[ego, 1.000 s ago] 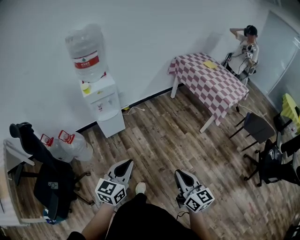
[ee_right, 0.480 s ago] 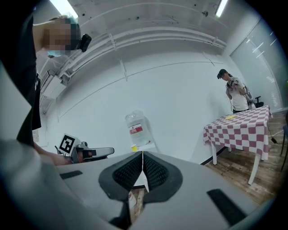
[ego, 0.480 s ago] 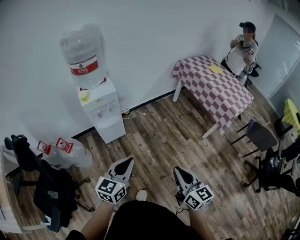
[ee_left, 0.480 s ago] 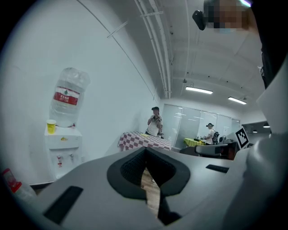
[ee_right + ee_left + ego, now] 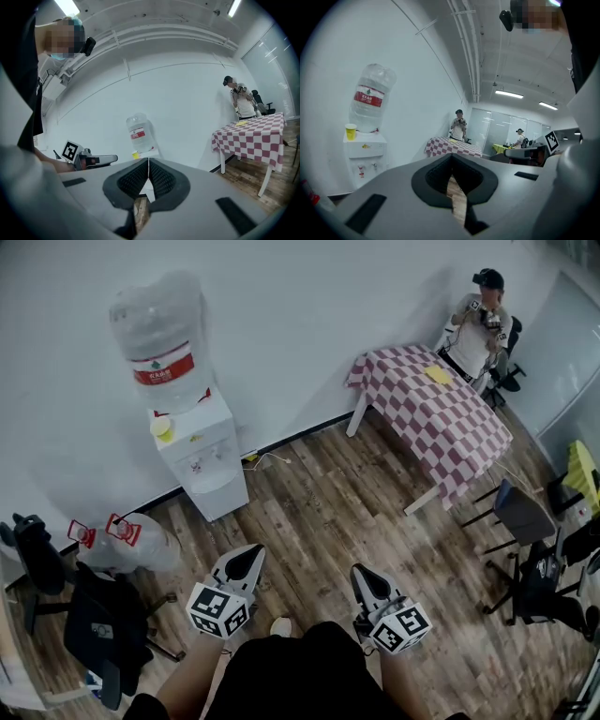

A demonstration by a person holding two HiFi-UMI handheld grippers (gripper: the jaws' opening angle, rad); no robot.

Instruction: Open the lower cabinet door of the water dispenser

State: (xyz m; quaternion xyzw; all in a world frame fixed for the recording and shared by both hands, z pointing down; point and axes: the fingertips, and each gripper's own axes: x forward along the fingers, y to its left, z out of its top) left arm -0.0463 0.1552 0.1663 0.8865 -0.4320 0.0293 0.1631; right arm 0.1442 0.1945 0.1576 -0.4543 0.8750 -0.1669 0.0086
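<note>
Claws pressed together, empty, my left gripper (image 5: 246, 559) and right gripper (image 5: 361, 576) face the water dispenser (image 5: 202, 451), its lower cabinet door (image 5: 223, 495) too far to grip.

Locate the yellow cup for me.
Head view, upper left: the yellow cup stands on top of the white water dispenser, just left of the neck of its upturned bottle, against the wall.

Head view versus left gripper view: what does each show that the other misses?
Only the head view: the black chair at left and the cable by the wall. Only the left gripper view: ceiling lights and a second person far back. Both: the dispenser with its yellow cup, the checked table and the person behind it.
</note>
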